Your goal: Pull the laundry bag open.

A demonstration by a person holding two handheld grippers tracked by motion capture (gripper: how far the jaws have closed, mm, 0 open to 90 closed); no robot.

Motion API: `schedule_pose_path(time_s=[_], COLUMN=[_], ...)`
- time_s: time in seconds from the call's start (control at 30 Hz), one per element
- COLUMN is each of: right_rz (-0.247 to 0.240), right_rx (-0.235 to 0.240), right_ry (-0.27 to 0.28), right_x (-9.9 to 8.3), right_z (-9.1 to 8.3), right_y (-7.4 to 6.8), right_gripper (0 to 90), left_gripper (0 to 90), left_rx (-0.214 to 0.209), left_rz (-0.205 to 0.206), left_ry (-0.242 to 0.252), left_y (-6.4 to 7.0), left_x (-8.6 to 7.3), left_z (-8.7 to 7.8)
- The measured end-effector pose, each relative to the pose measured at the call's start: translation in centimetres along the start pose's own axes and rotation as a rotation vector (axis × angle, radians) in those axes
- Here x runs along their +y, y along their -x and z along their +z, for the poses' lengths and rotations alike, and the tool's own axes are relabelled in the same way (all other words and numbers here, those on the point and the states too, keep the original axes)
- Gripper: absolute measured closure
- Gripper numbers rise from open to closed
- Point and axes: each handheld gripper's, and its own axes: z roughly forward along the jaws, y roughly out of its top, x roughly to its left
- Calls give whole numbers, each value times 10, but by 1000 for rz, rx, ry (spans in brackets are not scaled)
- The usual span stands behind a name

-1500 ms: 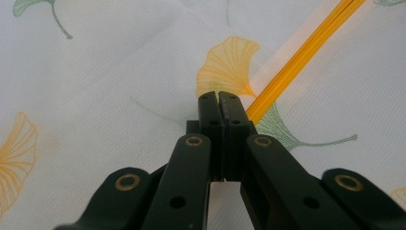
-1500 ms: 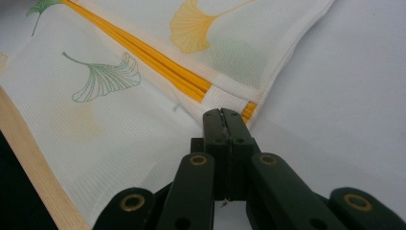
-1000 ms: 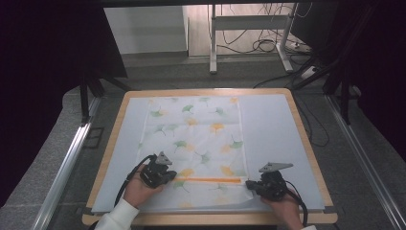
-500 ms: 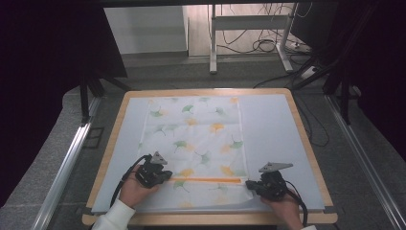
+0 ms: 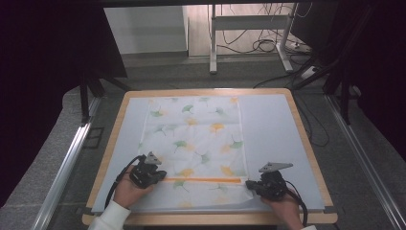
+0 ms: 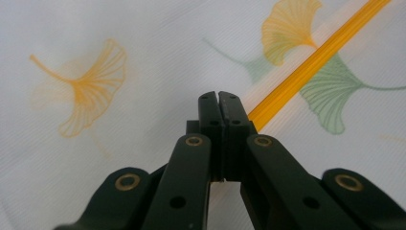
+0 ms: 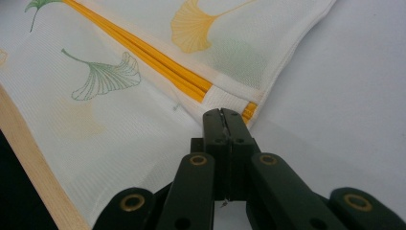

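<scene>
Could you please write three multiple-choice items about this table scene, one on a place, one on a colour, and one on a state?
1. Where is the right gripper?
A. At the right end of the stripe
B. At the cloth's far edge
C. Off the table

2. What colour is the stripe across the cloth?
A. Blue
B. Orange
C. Black

3. How do the left gripper's fingers stand?
A. Wide apart
B. Pressed together
C. Around a cup

Answers:
1. A, its fingers sit at the cloth's near right corner, where the stripe ends.
2. B, the band reads orange-yellow in both gripper views.
3. B, no gap shows between the two black fingers.
</scene>
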Motion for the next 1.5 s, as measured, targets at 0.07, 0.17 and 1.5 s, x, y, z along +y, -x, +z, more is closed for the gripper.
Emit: schedule_pose_path(time_s=[0.07,0.17,1.5], right_rz=[-1,-1,-1], right_rx=[0,0,2], right_ry=[1,1,-1], right_x=[0,0,0], right_z=[0,0,0], right_y=[0,0,0], right_gripper=[896,895,895], left_gripper=[900,900,900], left_rx=[1,4,99], left_rz=[-3,-19,-136], left_ry=[2,2,26], left_y=[-2,-5,-40], left_x=[-2,-5,-50], left_z=[-1,-3,-35])
